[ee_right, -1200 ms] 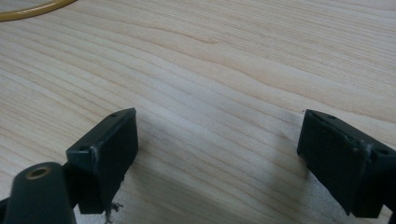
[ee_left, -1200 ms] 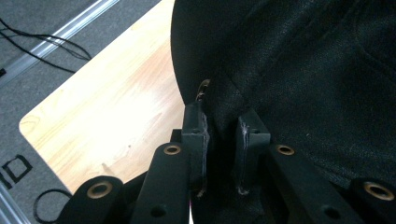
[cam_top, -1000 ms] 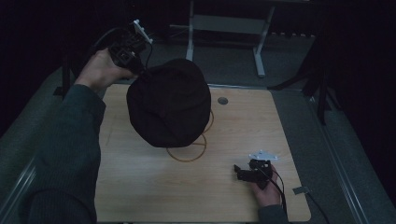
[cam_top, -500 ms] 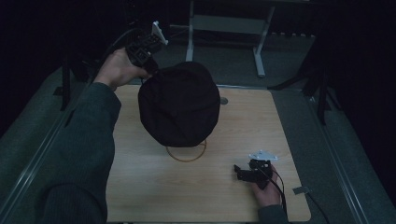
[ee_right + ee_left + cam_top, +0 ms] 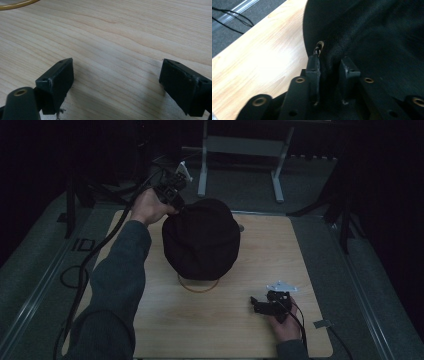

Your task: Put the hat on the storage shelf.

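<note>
Pale wooden surface [image 5: 165,320] carries a black cloth [image 5: 202,240] pinched between the left gripper [image 5: 329,66] jaws, while the right gripper [image 5: 116,72] jaws gape empty; the thin fold could slip out.

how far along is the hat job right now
Done: the left tongs have pinched a fold of the black hat at its far edge, near a small eyelet. In hand: the hat sits over a gold ring on the wooden table. Left: moving it wherever it belongs. The right tongs stand open and idle above bare wood, holding nothing.
</note>
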Demonstrator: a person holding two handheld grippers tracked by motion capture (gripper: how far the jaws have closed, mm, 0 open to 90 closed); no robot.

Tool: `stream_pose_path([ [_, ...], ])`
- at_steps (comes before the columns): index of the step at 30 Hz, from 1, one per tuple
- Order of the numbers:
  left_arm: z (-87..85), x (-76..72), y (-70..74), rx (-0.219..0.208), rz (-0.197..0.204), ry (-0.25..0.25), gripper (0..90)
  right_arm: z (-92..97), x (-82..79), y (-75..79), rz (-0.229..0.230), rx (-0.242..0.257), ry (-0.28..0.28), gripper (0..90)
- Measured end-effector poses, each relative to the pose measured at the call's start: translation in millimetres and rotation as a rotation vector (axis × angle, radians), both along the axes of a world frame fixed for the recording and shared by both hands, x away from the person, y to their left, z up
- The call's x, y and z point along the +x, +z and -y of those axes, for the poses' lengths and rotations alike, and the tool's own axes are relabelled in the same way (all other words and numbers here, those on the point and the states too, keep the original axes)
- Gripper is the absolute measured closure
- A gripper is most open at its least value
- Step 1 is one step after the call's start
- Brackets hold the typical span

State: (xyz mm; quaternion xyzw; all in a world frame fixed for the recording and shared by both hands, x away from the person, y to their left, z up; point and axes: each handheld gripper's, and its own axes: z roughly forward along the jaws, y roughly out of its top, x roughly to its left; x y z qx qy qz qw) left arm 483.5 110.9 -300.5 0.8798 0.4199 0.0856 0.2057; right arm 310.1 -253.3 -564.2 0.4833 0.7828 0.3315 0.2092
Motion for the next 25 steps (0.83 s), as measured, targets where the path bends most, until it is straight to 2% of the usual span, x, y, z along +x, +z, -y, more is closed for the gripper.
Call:
stream_pose_path([
  [3,-2.8,2.6,-10.5,-0.027,0.023,0.033,70.4,0.0,0.0,0.0,0.0,0.0,0.0,12.3],
  [7,-9.4,4.5,-13.8,-0.056,0.063,0.098,63.5,-0.1,0.0,-0.1,0.0,0.0,-0.001,12.3],
  [14,-18.4,1.0,-14.8,-0.057,0.065,0.101,55.3,-0.1,0.0,0.0,0.0,0.0,0.0,12.4],
  [25,-29.7,-4.0,-13.4,-0.039,0.083,0.117,51.2,-0.1,0.0,0.0,0.0,0.0,0.001,12.3],
])
